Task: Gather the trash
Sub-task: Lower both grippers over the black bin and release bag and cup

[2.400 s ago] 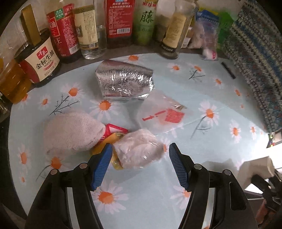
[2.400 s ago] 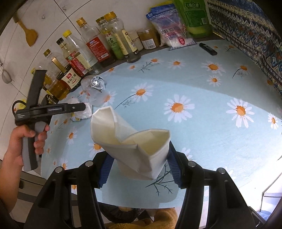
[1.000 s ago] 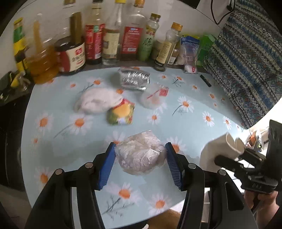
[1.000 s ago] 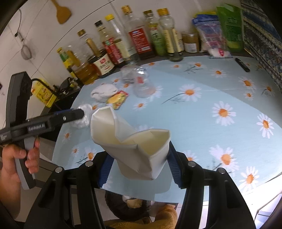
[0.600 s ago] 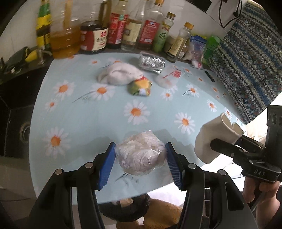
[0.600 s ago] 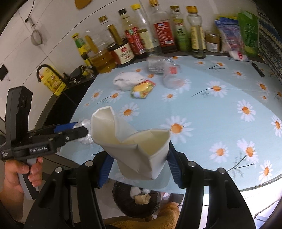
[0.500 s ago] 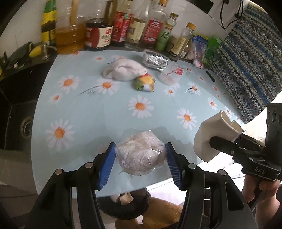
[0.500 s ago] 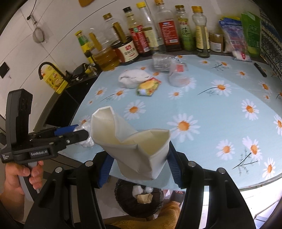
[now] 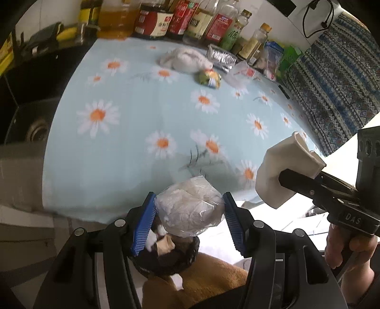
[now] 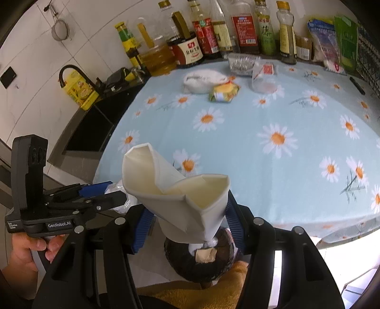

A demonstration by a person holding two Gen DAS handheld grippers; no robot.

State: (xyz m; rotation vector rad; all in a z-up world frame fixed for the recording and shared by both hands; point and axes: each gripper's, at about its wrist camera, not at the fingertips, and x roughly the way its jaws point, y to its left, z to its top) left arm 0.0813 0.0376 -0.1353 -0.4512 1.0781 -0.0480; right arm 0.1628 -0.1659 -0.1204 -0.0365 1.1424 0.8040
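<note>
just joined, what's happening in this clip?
A person is clearing trash off the daisy tablecloth. The left tongs grip a plastic-wrapped wad, and the right tongs grip a crushed paper cup. Both hang past the table edge above a dark bin that already holds scraps. A white cloth, a yellow wrapper, a clear bag and a foil pack remain on the table.

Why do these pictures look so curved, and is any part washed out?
Both views are fisheye, so the daisy tablecloth bulges and black corners frame it. In the left wrist view, bright light blows out the area behind the crushed paper cup; the far bottles smear. The right wrist view is sharper, with white glare at the lower right.
</note>
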